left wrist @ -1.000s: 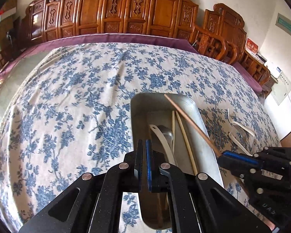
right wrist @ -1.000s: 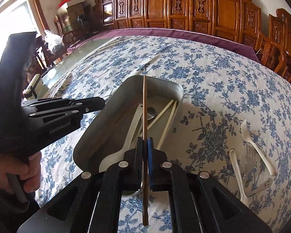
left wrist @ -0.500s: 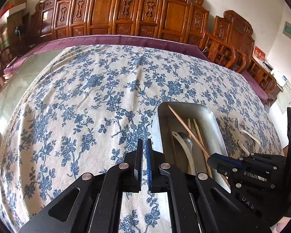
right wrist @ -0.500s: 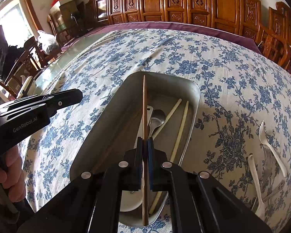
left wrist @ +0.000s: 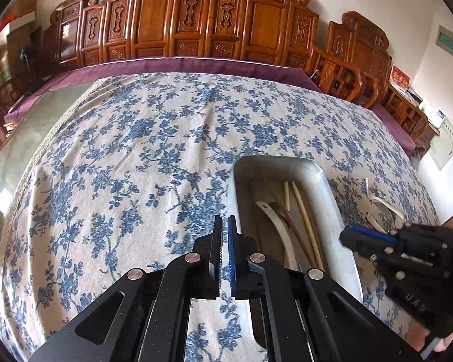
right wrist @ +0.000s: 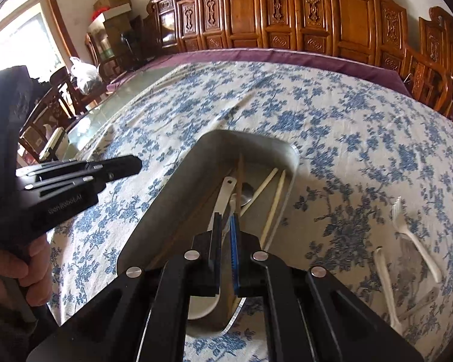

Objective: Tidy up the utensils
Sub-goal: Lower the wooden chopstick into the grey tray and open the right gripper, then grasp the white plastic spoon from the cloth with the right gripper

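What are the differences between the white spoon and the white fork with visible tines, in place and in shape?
Place: the white spoon lies inside the metal tray, while the white fork lies outside it on the flowered tablecloth.
Shape: the spoon ends in a rounded bowl, while the fork ends in tines.
Neighbours: the spoon lies beside chopsticks; the fork does not.
Both are white and lie flat.

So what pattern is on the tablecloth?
Blue flowers on a cream tablecloth, clearest in the left wrist view.
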`<state>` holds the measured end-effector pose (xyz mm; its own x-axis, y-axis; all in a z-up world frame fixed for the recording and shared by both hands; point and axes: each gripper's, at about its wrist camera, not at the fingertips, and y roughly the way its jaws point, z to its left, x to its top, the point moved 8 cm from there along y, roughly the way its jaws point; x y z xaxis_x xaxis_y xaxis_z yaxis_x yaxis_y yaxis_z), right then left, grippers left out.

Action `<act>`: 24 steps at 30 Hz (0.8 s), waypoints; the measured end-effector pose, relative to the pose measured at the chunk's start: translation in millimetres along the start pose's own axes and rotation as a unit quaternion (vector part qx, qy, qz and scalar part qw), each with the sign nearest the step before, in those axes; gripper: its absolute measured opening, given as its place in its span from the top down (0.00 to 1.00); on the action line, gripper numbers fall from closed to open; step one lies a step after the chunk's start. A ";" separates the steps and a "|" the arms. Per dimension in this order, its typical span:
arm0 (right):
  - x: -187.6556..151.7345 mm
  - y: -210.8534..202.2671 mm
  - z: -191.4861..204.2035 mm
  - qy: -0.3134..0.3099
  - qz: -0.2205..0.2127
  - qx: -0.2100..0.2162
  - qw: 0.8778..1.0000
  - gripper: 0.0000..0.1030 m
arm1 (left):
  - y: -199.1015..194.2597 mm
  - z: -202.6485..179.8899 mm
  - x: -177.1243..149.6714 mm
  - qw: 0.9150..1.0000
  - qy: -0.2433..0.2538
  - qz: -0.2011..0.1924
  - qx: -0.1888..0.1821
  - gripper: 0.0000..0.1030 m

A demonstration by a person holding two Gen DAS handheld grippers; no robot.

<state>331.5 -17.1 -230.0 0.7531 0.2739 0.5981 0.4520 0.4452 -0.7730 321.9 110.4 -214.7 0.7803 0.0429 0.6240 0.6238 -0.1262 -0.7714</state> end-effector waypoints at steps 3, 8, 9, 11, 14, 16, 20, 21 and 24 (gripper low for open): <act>-3.5 -23.9 -15.6 -0.011 -0.014 -0.016 1.000 0.94 | -6.4 -14.4 -3.8 1.000 0.012 -0.004 -0.010 0.79; -27.7 -60.3 -60.1 -0.026 -0.014 -0.063 0.998 0.94 | -19.2 -40.1 -6.1 0.999 0.031 -0.019 -0.027 0.55; -33.6 -67.5 -70.9 -0.027 -0.012 -0.074 0.997 0.94 | -21.4 -45.5 -6.3 0.999 0.034 -0.022 -0.031 0.52; -44.5 -78.2 -91.5 -0.031 -0.006 -0.099 0.995 0.94 | -23.7 -54.6 -7.9 0.998 0.039 -0.024 -0.037 0.52; -59.9 -87.5 -116.5 -0.032 0.003 -0.125 0.992 0.85 | -26.3 -66.9 -10.7 0.998 0.045 -0.027 -0.046 0.41; -69.0 -90.3 -129.8 -0.026 0.006 -0.136 0.990 0.79 | -27.0 -73.4 -12.8 0.997 0.048 -0.027 -0.048 0.41; -87.0 -83.2 -146.6 -0.015 0.021 -0.139 0.990 0.79 | -26.7 -86.7 -18.4 0.997 0.058 -0.024 -0.053 0.38; -90.4 -79.9 -147.3 -0.017 0.025 -0.137 0.990 0.79 | -26.8 -90.1 -19.9 0.996 0.061 -0.025 -0.051 0.34; -98.5 -69.3 -147.2 -0.020 0.038 -0.132 0.990 0.79 | -30.0 -95.7 -21.9 0.996 0.061 -0.034 -0.046 0.29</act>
<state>296.4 -200.5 -266.4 0.7729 0.3331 0.5401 0.5083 0.1843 -0.8412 281.6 18.4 -193.2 0.7213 -0.0656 0.6895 0.6639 -0.2183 -0.7153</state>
